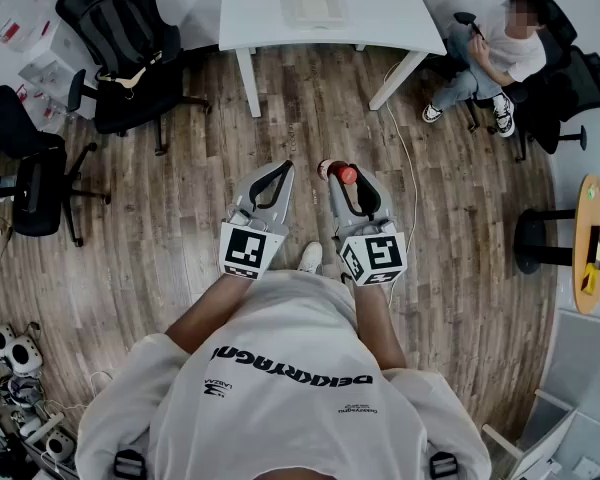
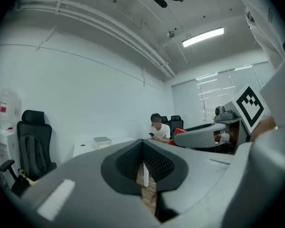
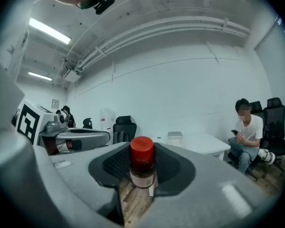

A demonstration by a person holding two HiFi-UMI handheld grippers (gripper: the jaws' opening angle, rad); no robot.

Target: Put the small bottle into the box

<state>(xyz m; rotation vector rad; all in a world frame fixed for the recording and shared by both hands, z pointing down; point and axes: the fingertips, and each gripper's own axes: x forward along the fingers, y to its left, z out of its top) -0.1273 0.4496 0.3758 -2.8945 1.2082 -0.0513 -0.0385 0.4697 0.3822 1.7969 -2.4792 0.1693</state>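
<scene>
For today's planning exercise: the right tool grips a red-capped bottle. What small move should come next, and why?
Probably carry the right tool forward toward the white table: the small bottle sits between its jaws, while the box lies on that table, well ahead.

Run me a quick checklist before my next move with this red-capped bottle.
1. Grip: ok. The right gripper's jaws press on the small bottle from both sides.
2. Bottle pose: ok. Upright between the jaws, red cap on.
3. Left gripper: ok. Jaws together, nothing between them.
4. Box: cannot tell. A white box lies on the white table ahead; whether it is open does not show.
5. Bystander: ok. A seated person is beside the table's right end, apart from the box.
</scene>
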